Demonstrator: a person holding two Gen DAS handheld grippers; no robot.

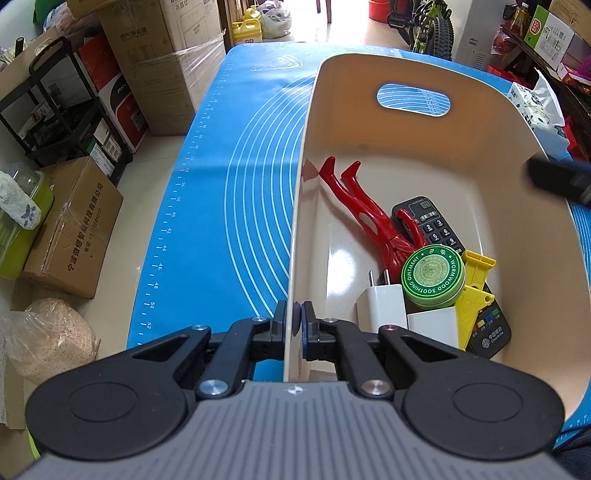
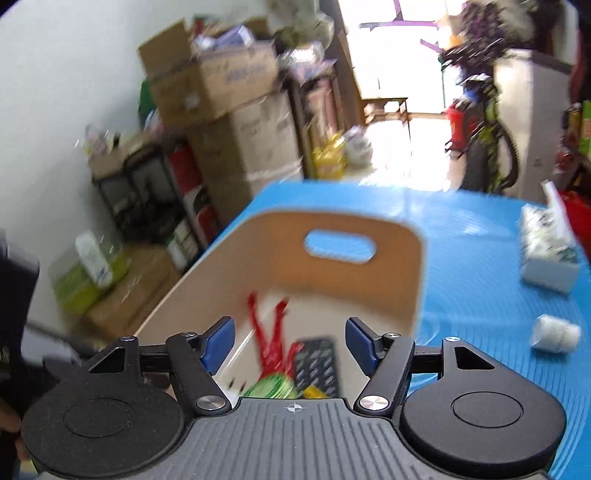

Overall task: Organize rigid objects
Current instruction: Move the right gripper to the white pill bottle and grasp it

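Note:
A cream plastic bin (image 1: 369, 122) with a handle slot stands on the blue mat (image 1: 236, 155). My left gripper (image 1: 294, 320) is shut on the bin's left wall. Inside lie a red legs-shaped toy (image 1: 364, 212), a black remote (image 1: 430, 221), a green ointment tin (image 1: 433, 275), a white charger (image 1: 382, 308), a yellow part (image 1: 474, 295) and a white block (image 1: 434, 326). My right gripper (image 2: 290, 345) is open and empty above the bin (image 2: 354, 229); this view is blurred. A white bottle (image 2: 556, 334) lies on the mat to the right.
A tissue pack (image 2: 548, 254) sits on the mat at far right, also in the left wrist view (image 1: 535, 107). Cardboard boxes (image 1: 162, 66) and a black shelf (image 1: 62, 110) stand left of the table. A bicycle (image 1: 432, 26) stands behind.

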